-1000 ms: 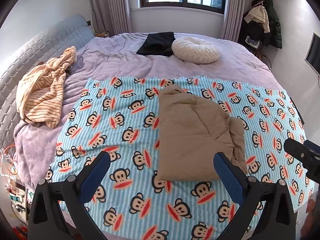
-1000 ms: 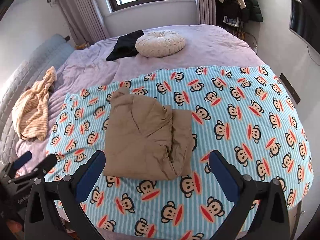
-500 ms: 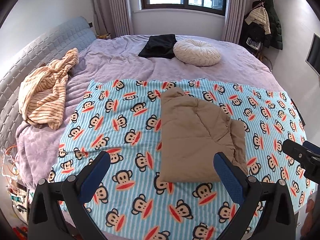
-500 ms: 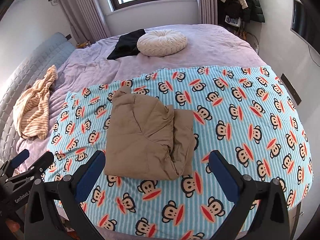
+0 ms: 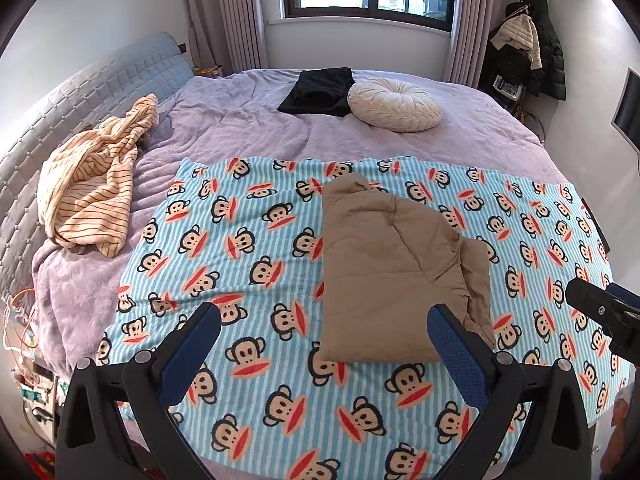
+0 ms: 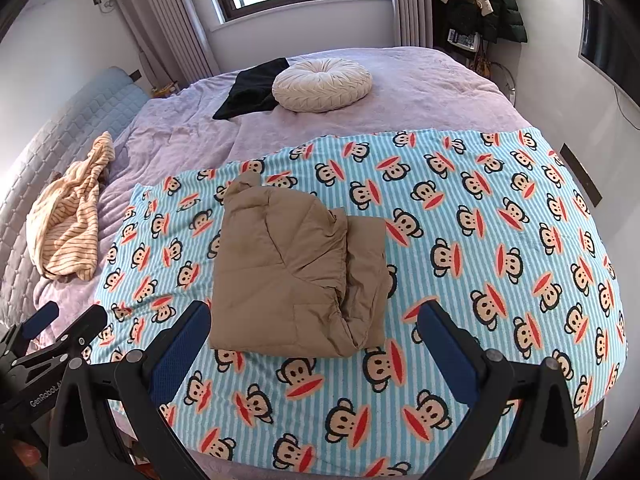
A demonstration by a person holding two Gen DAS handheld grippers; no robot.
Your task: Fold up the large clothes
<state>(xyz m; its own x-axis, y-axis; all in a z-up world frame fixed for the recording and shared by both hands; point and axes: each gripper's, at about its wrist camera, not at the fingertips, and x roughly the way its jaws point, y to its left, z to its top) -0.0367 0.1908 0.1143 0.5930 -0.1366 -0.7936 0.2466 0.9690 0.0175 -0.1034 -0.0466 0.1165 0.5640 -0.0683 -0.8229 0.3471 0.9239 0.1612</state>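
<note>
Lying folded into a thick, roughly rectangular bundle, the tan jacket [image 5: 394, 272] [image 6: 296, 276] is resting on the monkey-print blanket [image 5: 248, 248] [image 6: 480, 240], and every place below is given relative to this jacket. The blanket is spreading out beneath it on all sides, covering the near part of the purple bed [image 5: 240, 120] [image 6: 420, 96]. The left gripper [image 5: 324, 344] is hovering over the near edge of the jacket, jaws spread wide and gripping nothing, clear of the fabric. The right gripper [image 6: 314, 332] is hovering over the same near edge, jaws likewise spread wide and empty. In the left wrist view, part of the right gripper is showing to the right of the jacket. A round cream cushion [image 5: 395, 105] [image 6: 322, 85] is lying well beyond the jacket's far edge, touching a black garment [image 5: 318, 92] [image 6: 252, 90]. A striped garment [image 5: 94, 176] [image 6: 72, 216] is lying crumpled well to the left, beside the padded headboard [image 5: 92, 92].
</note>
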